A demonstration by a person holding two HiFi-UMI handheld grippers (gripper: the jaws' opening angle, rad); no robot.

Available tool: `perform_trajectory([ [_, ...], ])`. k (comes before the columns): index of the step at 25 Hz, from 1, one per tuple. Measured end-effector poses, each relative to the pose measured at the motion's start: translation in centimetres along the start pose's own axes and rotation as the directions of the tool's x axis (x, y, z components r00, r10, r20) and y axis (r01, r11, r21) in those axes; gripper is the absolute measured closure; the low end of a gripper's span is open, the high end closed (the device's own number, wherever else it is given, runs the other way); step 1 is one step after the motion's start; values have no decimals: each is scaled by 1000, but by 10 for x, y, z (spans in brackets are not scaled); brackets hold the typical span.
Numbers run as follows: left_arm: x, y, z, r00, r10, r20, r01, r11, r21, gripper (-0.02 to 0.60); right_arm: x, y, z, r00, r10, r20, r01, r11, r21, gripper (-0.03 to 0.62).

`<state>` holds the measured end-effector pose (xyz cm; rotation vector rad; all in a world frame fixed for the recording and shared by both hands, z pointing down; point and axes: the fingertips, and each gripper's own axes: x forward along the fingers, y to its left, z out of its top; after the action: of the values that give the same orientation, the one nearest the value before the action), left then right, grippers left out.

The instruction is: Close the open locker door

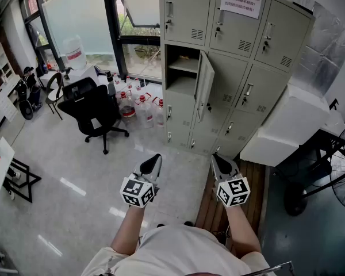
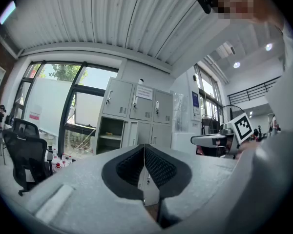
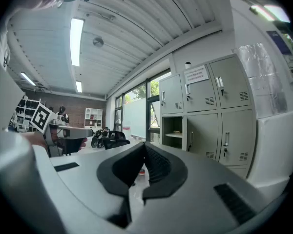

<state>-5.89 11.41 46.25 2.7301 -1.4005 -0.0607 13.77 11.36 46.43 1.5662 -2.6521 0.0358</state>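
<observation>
A bank of grey lockers (image 1: 236, 50) stands against the far wall. One middle-row door (image 1: 204, 84) hangs open toward the room, baring an open compartment (image 1: 183, 68) with a shelf. The same open compartment (image 2: 111, 135) shows in the left gripper view, and the open compartment (image 3: 172, 131) in the right gripper view. My left gripper (image 1: 153, 163) and right gripper (image 1: 219, 164) are held side by side well short of the lockers. Both are shut with nothing between their pads.
A black office chair (image 1: 95, 112) stands on the pale floor to the left. Several water bottles (image 1: 137, 101) sit by the window beside the lockers. A white slanted unit (image 1: 287, 125) juts out at the right, with a wooden strip (image 1: 256, 183) of floor before it.
</observation>
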Motion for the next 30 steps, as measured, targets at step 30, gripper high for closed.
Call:
perform_trajectory([
  [30,3,-23,-9,999,-22,-31,22,1000,-6,565,-10,-1,-9,999,39,4,-39,998,49,588],
])
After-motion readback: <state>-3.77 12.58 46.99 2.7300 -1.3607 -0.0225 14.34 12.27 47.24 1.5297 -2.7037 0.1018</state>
